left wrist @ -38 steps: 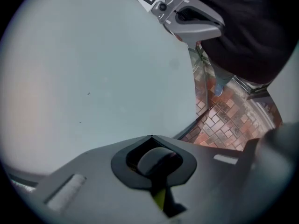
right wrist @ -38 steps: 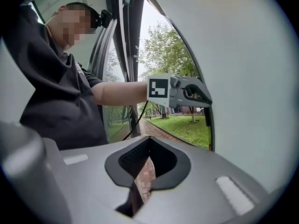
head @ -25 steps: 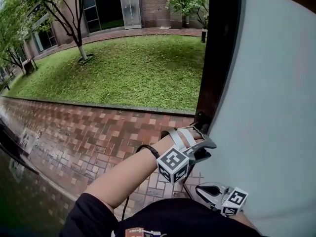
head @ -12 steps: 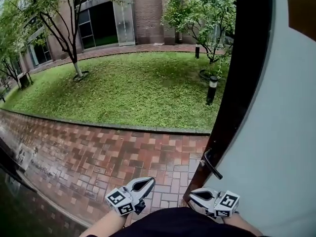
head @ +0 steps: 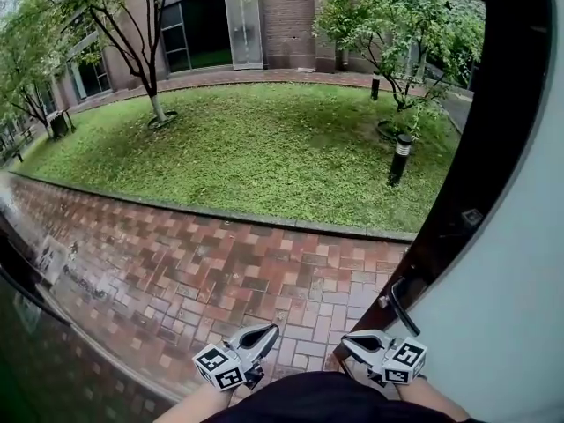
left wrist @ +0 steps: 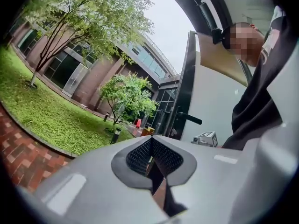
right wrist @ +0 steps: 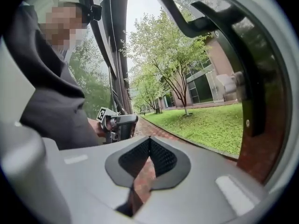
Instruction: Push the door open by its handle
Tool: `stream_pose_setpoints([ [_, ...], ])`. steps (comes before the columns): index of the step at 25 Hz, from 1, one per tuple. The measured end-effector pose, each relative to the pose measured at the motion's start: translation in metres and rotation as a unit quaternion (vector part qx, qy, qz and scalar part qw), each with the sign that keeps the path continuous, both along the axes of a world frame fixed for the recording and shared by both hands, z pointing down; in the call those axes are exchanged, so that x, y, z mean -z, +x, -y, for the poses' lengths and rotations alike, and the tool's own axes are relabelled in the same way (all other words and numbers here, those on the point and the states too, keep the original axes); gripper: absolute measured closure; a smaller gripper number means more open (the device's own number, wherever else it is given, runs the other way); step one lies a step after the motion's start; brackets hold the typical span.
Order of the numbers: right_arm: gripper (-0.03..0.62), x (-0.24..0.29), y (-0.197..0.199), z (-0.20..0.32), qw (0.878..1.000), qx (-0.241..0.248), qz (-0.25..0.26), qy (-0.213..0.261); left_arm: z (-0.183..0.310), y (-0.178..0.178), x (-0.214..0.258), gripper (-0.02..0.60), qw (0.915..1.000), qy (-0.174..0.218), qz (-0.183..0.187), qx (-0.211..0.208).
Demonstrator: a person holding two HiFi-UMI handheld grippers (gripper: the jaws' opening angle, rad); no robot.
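The door (head: pixel 507 324), a pale panel with a dark edge, stands open at the right onto a brick path. Its dark lever handle (head: pixel 403 305) juts from that edge. My left gripper (head: pixel 267 331) is low by my body, left of the door and clear of the handle, shut on nothing. My right gripper (head: pixel 349 341) sits just below the handle, apart from it, also shut and empty. In the left gripper view the handle (left wrist: pixel 189 119) and door (left wrist: pixel 212 97) lie ahead past the closed left gripper (left wrist: pixel 152 143). The right gripper (right wrist: pixel 149 141) sees the handle (right wrist: pixel 205 20) overhead.
A wet red brick path (head: pixel 203 263) runs past the doorway, with a lawn (head: pixel 264 148), trees and a bollard lamp (head: pixel 399 159) beyond. A glass pane (head: pixel 35 351) borders the lower left. The person's dark top (head: pixel 317 404) fills the bottom edge.
My left gripper has come away from the door's edge by the handle, dropped back to my body and shut. The door now stands wider, further right in view. The right gripper shifted slightly.
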State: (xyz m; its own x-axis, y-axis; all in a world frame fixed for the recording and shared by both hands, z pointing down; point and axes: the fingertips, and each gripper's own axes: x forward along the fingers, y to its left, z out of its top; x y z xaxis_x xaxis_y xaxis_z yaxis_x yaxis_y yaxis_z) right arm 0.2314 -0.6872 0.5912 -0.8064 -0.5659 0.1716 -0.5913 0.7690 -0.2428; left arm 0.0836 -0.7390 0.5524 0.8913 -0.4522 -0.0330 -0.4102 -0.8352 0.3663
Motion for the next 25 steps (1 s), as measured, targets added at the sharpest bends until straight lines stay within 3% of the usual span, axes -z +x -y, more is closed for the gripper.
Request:
stream_pose_setpoints([
  [25,0.594,0.008,0.014,-0.010,0.999,-0.031,-0.018,0.010,-0.006,0.017,0.010,0.581,0.9995,0.017,0.015,-0.020],
])
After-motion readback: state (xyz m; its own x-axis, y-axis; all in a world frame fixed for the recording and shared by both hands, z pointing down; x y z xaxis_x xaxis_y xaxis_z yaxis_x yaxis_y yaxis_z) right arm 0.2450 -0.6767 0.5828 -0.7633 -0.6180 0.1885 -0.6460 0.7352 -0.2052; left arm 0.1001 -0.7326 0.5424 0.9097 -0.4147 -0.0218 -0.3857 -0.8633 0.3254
